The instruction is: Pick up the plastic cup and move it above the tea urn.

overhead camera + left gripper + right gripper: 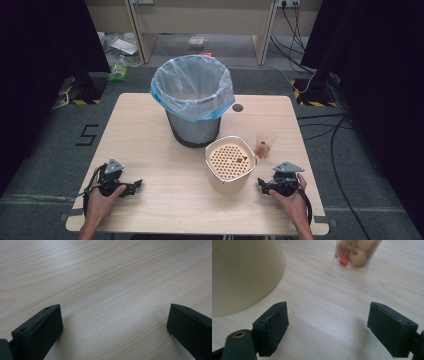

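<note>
the left hand point(100, 200) came in from the near edge and held the left gripper point(131, 187) low on the table point(140, 125), at its near left corner. the gripper pointed to the right. a grey three-cornered plate sat on its top and a dark cable looped beside it. in the left gripper view its two black jaws were spread wide, with bare wood between them and nothing held.

the right hand point(292, 197) came in from the near right and held the right gripper point(262, 185) low too, pointing left. it was just beside the cream bin point(227, 167). in the right gripper view its jaws were spread wide as well, with nothing between them but wood. the jaws were flat, blocky and dull black, with small screw holes.

the table was pale wood with soft wavy lines in it and round corners. the cream bin was smooth, with round corners and a top full of little holes, and a few small brown bits lay on that top. just to its right, a bit farther back, stood a small clear cup point(357, 252) with round pale balls and red pieces inside. farther back, in the middle, stood a grey round trash can point(192, 100) with a thin, crinkly, see-through blue bag over its rim.
</note>
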Demonstrator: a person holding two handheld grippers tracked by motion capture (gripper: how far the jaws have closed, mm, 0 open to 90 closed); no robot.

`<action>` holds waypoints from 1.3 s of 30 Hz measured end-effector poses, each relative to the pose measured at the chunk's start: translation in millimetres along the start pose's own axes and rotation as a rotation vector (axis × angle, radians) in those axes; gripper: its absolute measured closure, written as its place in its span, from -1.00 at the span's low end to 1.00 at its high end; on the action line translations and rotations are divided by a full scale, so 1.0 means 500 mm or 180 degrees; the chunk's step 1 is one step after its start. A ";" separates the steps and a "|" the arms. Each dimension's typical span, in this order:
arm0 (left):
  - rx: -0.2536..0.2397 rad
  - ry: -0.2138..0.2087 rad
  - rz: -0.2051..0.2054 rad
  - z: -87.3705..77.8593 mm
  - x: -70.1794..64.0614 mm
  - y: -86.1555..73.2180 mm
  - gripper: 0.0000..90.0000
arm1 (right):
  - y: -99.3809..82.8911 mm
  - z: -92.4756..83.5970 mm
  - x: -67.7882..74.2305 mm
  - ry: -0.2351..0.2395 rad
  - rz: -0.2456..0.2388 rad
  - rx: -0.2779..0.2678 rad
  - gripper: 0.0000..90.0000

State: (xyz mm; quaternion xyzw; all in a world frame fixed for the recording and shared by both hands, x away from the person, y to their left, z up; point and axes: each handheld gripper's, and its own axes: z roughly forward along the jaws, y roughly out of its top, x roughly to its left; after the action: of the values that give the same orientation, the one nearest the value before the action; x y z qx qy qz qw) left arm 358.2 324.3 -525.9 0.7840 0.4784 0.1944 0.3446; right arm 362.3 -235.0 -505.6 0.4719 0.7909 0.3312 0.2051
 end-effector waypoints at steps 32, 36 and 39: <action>0.0002 -0.0005 0.0008 0.000 0.000 0.000 -1.00 | 0.143 -0.090 -0.079 -0.0274 0.0244 -0.0344 -0.10; 0.0003 -0.0004 0.0010 0.000 0.001 0.000 -1.00 | 0.169 -0.086 -0.082 -0.0272 0.0270 -0.0364 -0.06; 0.0003 -0.0005 0.0010 0.000 0.000 0.000 -1.00 | 0.179 -0.083 -0.085 -0.0267 0.0288 -0.0391 -0.04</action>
State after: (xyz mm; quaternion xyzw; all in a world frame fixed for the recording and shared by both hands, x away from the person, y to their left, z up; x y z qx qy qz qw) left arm 358.2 324.6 -525.9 0.7850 0.4771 0.1941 0.3442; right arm 410.7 -256.4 -411.7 0.5071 0.7377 0.3680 0.2514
